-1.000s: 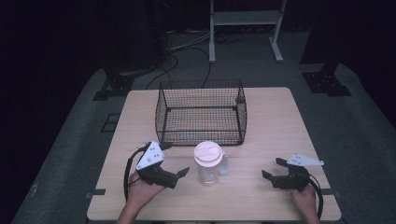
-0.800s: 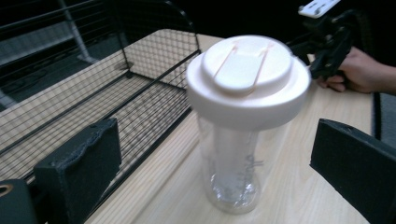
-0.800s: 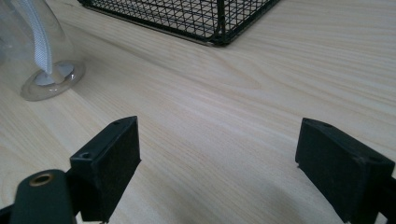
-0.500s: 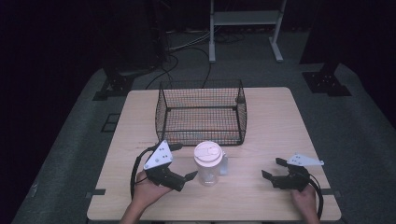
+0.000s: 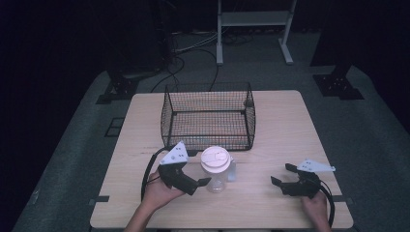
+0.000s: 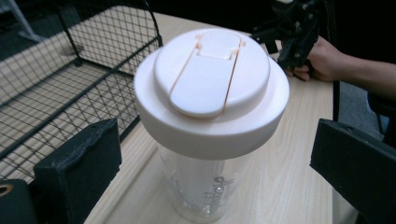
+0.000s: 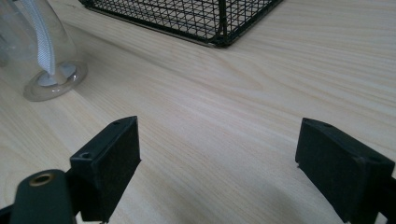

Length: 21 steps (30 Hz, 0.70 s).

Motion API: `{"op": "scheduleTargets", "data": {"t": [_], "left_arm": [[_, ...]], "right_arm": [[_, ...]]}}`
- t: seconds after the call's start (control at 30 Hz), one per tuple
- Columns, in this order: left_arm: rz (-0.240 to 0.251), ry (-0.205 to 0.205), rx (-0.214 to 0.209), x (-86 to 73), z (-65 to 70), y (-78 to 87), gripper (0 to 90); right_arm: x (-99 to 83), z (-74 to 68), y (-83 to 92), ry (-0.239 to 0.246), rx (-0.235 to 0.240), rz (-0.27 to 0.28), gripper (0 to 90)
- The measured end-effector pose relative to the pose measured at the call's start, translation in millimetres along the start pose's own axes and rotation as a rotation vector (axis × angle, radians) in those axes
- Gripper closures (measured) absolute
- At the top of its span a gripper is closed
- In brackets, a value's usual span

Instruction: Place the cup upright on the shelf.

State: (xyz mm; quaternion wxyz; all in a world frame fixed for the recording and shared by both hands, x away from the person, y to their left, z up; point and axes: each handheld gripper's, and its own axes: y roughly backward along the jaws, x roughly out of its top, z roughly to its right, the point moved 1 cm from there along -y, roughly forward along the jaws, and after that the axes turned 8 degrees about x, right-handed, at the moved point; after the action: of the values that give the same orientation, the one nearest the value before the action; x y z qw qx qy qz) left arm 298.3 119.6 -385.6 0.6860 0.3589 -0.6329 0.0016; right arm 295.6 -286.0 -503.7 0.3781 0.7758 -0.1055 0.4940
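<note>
left claw [image 6: 210, 158] wide open astride shaker bottle [image 6: 210, 116], right claw [image 7: 233, 168] agape, empty

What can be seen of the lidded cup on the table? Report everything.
The cup is a clear plastic tumbler with faint printing, standing upright on the wooden table just in front of the wire basket. A wide cream lid with a closed flip tab caps it. The left gripper is open, one jaw either side of the cup, neither touching.

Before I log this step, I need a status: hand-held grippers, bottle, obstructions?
Left hand-held gripper open, jaws either side of bottle. Right hand-held gripper open, holding nothing. Bottle upright, lid on. Wire basket just behind.
</note>
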Motion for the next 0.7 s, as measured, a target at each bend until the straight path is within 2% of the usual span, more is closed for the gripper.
{"op": "scheduleTargets", "data": {"t": [0.07,0.3,0.7], "left_arm": [[-0.020,-0.007,-0.009,1.1,0.0,-4.1,1.0],[-0.031,-0.013,-0.018,5.1,-2.1,-12.4,1.0],[-0.095,-0.032,-0.047,10.2,-2.6,-29.8,1.0]], "right_arm": [[0.0,-0.1,0.0,0.000,0.001,0.000,12.9],[0.0,-1.6,-0.2,0.017,0.012,0.000,12.9],[0.0,-2.5,-0.4,0.029,0.017,-0.001,12.9]]}}
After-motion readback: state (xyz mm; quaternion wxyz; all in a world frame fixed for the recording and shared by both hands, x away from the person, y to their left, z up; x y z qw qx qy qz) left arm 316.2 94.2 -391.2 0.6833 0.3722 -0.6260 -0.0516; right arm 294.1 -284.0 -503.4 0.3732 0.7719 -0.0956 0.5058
